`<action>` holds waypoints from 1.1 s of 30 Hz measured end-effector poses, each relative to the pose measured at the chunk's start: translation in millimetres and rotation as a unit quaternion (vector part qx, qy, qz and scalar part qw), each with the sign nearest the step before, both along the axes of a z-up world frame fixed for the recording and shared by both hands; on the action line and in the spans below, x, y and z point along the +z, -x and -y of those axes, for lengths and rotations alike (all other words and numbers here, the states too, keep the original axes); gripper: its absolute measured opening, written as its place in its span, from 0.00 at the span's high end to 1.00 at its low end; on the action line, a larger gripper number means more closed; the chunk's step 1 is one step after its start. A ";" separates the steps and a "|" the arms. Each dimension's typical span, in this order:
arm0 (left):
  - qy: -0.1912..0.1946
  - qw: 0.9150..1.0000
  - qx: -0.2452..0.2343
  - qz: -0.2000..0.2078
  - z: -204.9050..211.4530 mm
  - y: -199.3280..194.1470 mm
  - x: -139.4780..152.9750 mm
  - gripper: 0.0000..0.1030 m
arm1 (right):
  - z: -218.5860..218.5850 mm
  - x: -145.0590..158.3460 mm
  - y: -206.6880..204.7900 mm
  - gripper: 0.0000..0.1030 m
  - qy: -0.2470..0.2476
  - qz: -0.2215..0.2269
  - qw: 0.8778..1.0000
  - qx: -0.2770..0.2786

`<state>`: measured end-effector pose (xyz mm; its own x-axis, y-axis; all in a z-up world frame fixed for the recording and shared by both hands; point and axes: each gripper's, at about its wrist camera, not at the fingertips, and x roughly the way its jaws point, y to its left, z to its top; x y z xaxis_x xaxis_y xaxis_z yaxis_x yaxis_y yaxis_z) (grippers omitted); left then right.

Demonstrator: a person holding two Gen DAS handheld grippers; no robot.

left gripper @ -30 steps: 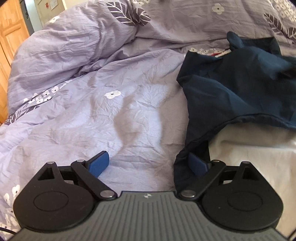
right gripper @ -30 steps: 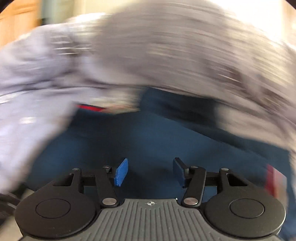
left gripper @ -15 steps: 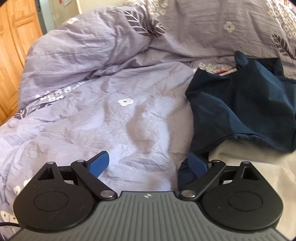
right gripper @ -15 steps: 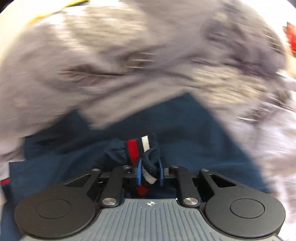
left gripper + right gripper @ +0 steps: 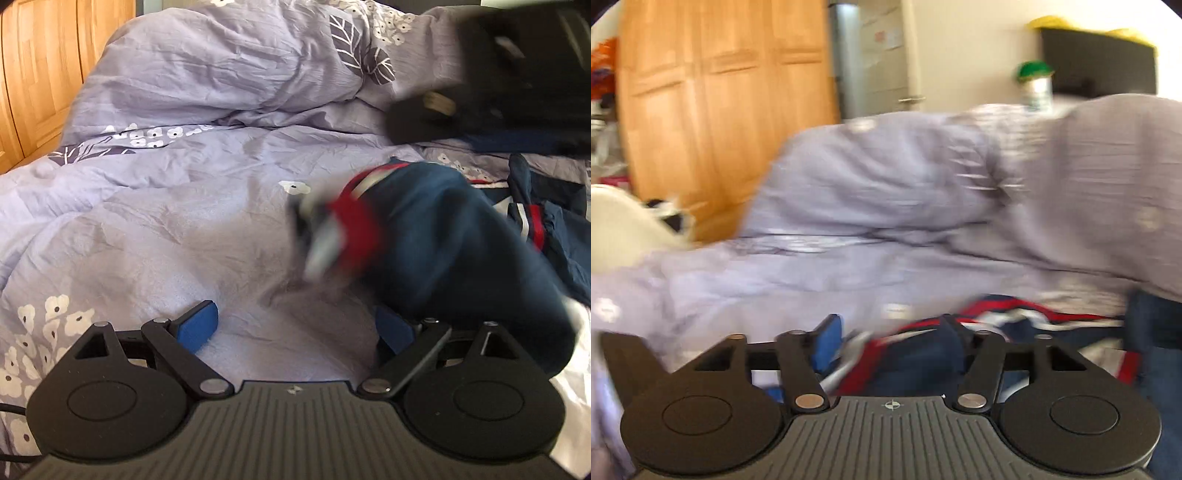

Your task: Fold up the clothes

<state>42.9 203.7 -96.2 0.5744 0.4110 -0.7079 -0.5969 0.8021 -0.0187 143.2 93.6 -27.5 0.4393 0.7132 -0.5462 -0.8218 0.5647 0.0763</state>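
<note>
A navy garment (image 5: 443,240) with a red and white striped cuff (image 5: 351,229) lies crumpled on the bed at the right of the left wrist view, its near part blurred by motion. My left gripper (image 5: 295,330) is open low over the duvet; its right finger (image 5: 393,330) sits against the garment's edge, and nothing is between the pads. In the right wrist view my right gripper (image 5: 892,343) has its fingers spread apart, with the navy, red and white cloth (image 5: 916,365) bunched loosely between them. The right gripper's black body (image 5: 517,74) hangs blurred above the garment.
A lilac flowered duvet (image 5: 184,184) covers the bed and heaps up at the back (image 5: 886,184). A wooden wardrobe (image 5: 720,110) stands to the left, beside a grey door (image 5: 871,55). A white sheet (image 5: 576,373) shows at the lower right.
My right gripper, shut on the striped cuff half a second ago, has opened and swung left. The garment's cuffed part has come over toward my left gripper, which has hardly moved.
</note>
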 end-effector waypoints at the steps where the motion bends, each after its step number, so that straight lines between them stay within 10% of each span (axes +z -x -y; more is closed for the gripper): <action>1: -0.007 1.000 -0.002 -0.002 2.1 -0.6 -0.8 0.08 | 9.8 -4.2 -5.1 0.43 0.008 0.003 0.999 -0.036; 5: -0.029 0.999 -0.008 -0.013 9.4 -4.1 -4.6 0.08 | 55.3 -32.4 -54.0 0.43 0.079 0.021 0.973 -0.217; 9: -0.040 0.999 -0.014 -0.021 12.8 -5.4 -5.9 0.08 | 59.5 -78.9 -92.1 0.45 0.200 0.024 0.951 -0.234; 12: -0.044 0.998 -0.022 -0.026 12.8 -5.2 -5.5 0.08 | 82.4 -84.3 -99.6 0.91 0.174 -0.007 0.950 -0.260; 16: -0.048 0.998 -0.016 -0.028 14.1 -8.2 -7.5 0.08 | 107.3 -62.0 -91.9 0.93 0.111 -0.036 0.955 -0.274; 22: -0.051 0.998 -0.017 -0.031 15.8 -8.7 -8.2 0.08 | 49.6 -41.5 -69.2 0.93 0.094 -0.019 0.981 -0.171; 28: -0.023 1.000 -0.013 -0.003 4.5 3.0 1.8 0.08 | 4.3 -94.6 -67.5 0.77 0.210 -0.021 0.968 -0.139; 31: -0.010 1.000 -0.002 0.011 -1.2 5.5 3.5 0.08 | 17.4 -73.8 -54.7 0.48 0.164 -0.030 0.979 -0.121; 33: -0.004 1.000 0.004 0.014 -3.1 4.7 2.5 0.08 | 25.8 -55.1 -47.3 0.46 0.111 -0.029 0.987 -0.115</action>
